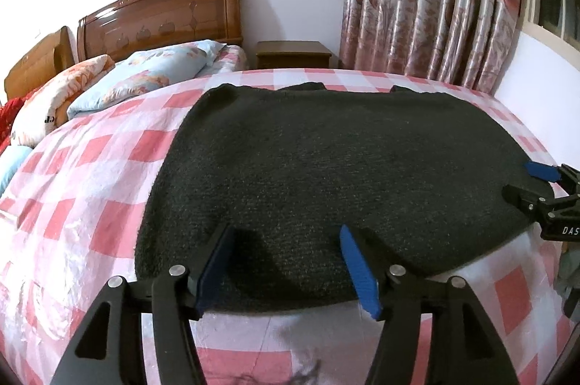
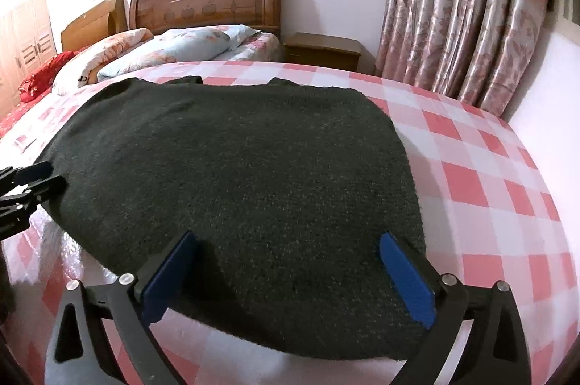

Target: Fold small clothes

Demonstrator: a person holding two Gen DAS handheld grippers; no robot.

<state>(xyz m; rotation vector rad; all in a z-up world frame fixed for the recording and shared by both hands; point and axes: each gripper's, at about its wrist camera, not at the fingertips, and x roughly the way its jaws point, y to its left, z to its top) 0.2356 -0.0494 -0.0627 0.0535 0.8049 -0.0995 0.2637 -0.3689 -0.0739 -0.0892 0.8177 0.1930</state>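
Your left gripper sits with its blue-padded fingers spread wide over the near hem of the dark knit garment, nothing pinched between them. Your right gripper is likewise spread apart over the same hem, toward the garment's right corner; whether its pads touch the knit you cannot tell. In the left wrist view the right gripper's tips enter at the right border, the rest cut off by the frame.

The garment lies flat on the bed's pink-and-white checked cover, its near edge close to the bed's near side. Its far end shows two small dark bumps past the top edge; what they are is hard to make out. A strip of shiny, crinkled cover runs in front of the hem.

There is bare checked cover to the left of the garment and a wider stretch to its right, reaching the white wall. Farther off lie floral pillows, then the wooden headboard, a nightstand and the flowered curtain.
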